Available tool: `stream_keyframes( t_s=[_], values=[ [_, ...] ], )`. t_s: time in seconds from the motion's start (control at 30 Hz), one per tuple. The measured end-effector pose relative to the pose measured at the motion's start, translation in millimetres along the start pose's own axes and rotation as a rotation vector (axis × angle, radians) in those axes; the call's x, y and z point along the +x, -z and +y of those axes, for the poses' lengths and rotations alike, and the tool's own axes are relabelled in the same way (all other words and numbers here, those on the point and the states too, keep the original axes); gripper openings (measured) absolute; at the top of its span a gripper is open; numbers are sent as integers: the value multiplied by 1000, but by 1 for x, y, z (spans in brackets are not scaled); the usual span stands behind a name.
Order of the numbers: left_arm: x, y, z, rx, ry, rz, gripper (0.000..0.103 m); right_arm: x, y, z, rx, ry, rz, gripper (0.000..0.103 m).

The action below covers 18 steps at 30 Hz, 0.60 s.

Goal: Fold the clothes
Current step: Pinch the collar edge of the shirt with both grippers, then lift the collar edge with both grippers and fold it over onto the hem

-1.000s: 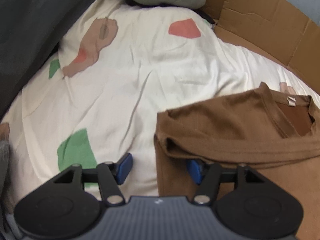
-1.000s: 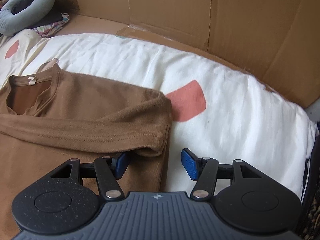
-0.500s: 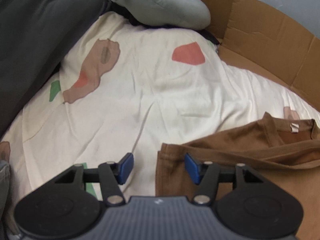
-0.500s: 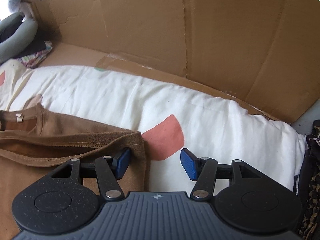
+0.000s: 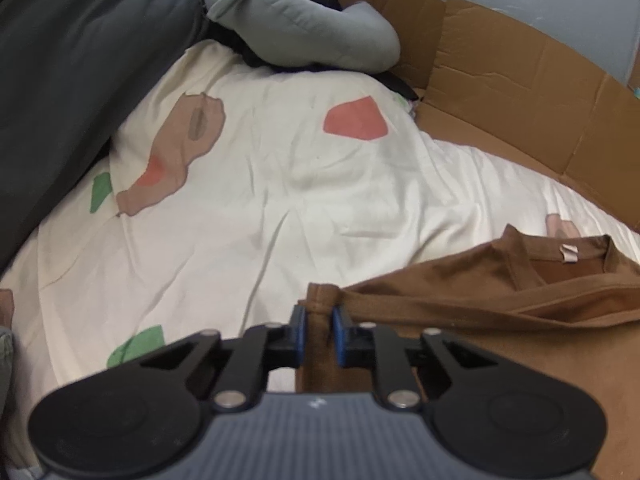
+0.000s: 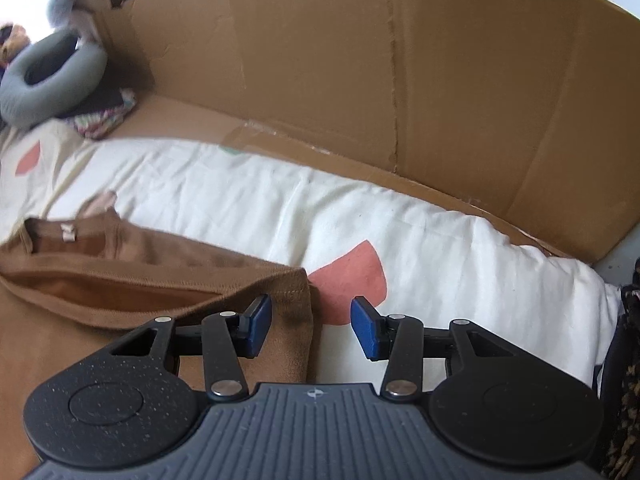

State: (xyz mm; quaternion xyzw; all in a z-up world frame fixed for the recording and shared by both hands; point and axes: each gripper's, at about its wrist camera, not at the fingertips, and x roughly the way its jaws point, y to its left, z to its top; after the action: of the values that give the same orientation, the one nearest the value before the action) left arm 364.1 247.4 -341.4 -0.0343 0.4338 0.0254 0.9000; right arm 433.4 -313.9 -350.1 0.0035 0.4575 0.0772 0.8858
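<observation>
Bare quilt (image 5: 280,208) open leftward; cardboard wall (image 6: 400,80) (far edge) and grey cushion (image 5: 304,28) block the far corner.

The brown shirt (image 5: 480,292) is soft matt knit cloth with stitched hems and a small pale woven label at the collar. The bedsheet (image 5: 280,208) beneath is thin, creased matt cotton-like cloth, cream with flat printed patches. At twelve o'clock stands the cardboard (image 6: 360,80), dull, creased, with a glossy tape strip. The grey cushion (image 5: 304,28), at eleven o'clock, looks smooth and matt.
</observation>
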Motion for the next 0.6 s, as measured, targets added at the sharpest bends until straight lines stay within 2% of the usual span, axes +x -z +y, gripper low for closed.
stream_keyframes(
  t_s=[0.1,0.17,0.23,0.27,0.6],
  values=[
    [-4,1,-1,-1,4,-18,9,7,-3,3,3,6,-3,40],
    [-7,1,0,-10,6,-23,9,9,-6,5,3,-2,-10,27],
    [-10,1,3,-28,10,-32,9,9,-8,6,-1,-14,-18,10],
    [-11,0,4,-33,10,-38,9,9,-9,6,-3,-16,-23,5],
    [-7,3,1,-6,-14,-32,14,7,-5,5,-11,-35,-27,7]
  ],
)
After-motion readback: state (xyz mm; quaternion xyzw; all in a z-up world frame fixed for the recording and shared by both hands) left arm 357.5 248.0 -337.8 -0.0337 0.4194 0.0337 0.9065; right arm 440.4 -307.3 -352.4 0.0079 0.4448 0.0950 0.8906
